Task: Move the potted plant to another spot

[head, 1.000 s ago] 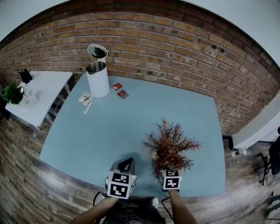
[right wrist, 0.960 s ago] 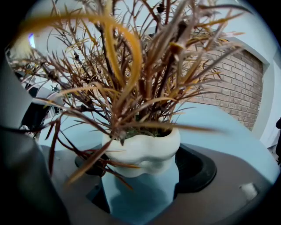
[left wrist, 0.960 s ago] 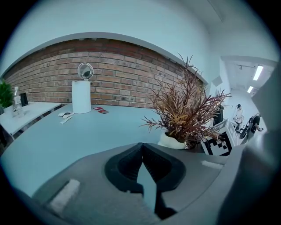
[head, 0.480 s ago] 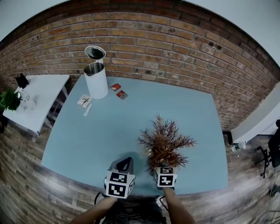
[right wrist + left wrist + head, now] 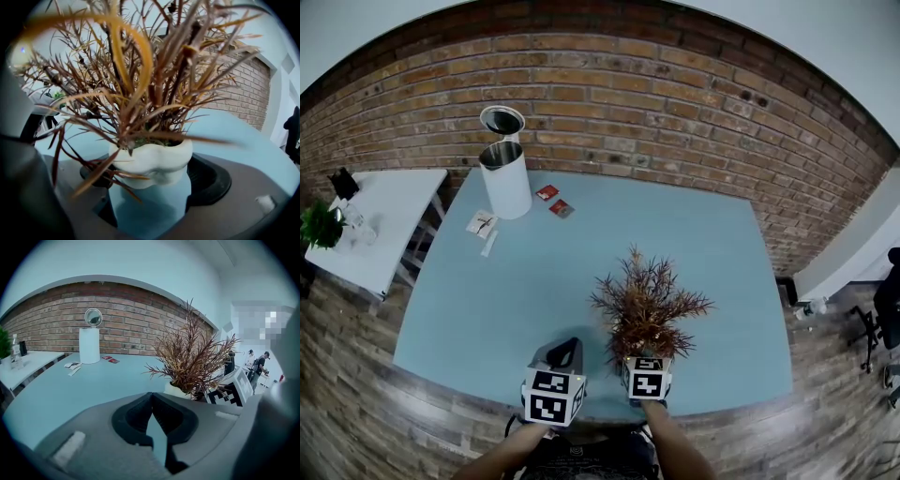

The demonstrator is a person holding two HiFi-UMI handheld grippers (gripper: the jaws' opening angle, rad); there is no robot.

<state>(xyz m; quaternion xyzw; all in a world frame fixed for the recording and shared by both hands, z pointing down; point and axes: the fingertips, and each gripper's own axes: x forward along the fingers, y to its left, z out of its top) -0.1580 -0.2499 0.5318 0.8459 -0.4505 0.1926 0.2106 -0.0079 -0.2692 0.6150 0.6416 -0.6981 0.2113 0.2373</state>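
Well beyond the potted plant stand a white container and red packets.

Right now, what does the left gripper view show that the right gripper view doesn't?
Only the left gripper view: the left gripper shut and empty, a white canister and red packets far across. Only the right gripper view: the right gripper clamping the white pot. Both: the potted plant, blue table, brick wall.

No legible txt, labels or nos. anywhere.
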